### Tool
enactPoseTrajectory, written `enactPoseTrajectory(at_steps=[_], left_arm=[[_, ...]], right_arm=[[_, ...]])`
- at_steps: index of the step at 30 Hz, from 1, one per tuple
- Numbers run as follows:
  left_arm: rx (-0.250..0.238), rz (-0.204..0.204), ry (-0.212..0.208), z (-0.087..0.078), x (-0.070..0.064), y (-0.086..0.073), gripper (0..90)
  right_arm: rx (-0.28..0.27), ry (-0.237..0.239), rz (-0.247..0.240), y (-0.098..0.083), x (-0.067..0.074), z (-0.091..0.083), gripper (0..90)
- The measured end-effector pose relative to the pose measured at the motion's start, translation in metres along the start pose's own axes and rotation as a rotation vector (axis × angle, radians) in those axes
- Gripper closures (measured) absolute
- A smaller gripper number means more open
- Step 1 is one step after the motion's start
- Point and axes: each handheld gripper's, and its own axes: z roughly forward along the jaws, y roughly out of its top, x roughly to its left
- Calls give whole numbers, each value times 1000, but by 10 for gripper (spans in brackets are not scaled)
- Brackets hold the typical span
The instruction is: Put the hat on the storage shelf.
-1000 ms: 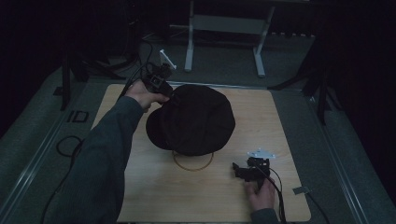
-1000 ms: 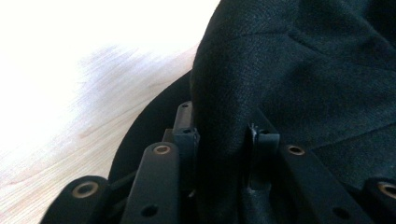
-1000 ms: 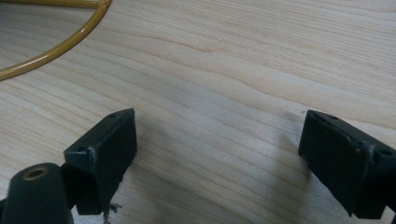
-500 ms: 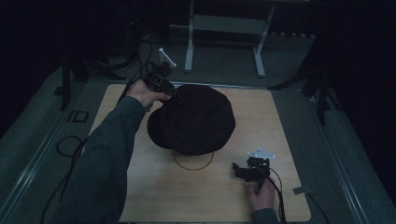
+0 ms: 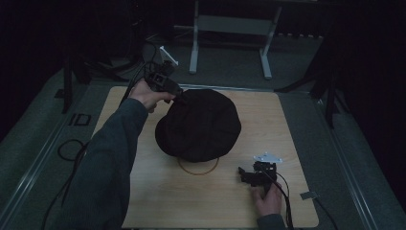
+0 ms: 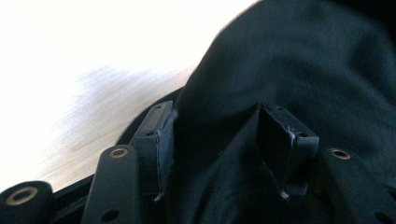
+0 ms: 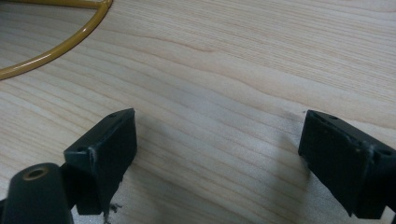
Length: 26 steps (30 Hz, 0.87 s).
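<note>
A black hat (image 5: 198, 124) sits in the middle of the wooden table (image 5: 273, 120), over a yellow wire ring (image 5: 198, 168) whose near arc shows under its edge. My left gripper (image 5: 173, 92) is at the hat's far left edge. In the left gripper view its jaws hold a bunched fold of the black hat (image 6: 303, 56) between them, left gripper (image 6: 215, 116) shut on the fabric. My right gripper (image 5: 244, 173) rests low near the table's front right, open, with bare wood between the jaws of the right gripper (image 7: 217, 135). The yellow ring (image 7: 60, 44) curves off beyond them.
A grey metal stand (image 5: 230, 24) is on the floor behind the table. Dark tripod legs (image 5: 330, 91) stand at the right and cables (image 5: 67, 148) loop on the floor at the left. A small grey tab (image 5: 309, 195) lies at the table's front right corner.
The left hand has shifted only slightly at the hat's far left edge. The hat and the right gripper stay where they were.
</note>
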Motion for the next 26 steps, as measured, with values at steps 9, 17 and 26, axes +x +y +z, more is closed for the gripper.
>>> enactPoseTrajectory(at_steps=[9, 17, 26], left_arm=[[-13, 27, 5, 3, -3, 2, 498], [6, 49, 62, 1, 1, -1, 472], [28, 53, 109, -1, 8, -5, 462]], right_arm=[[0, 0, -1, 0, 0, 0, 114], [0, 0, -1, 0, 0, 0, 114], [0, 0, -1, 0, 0, 0, 114]])
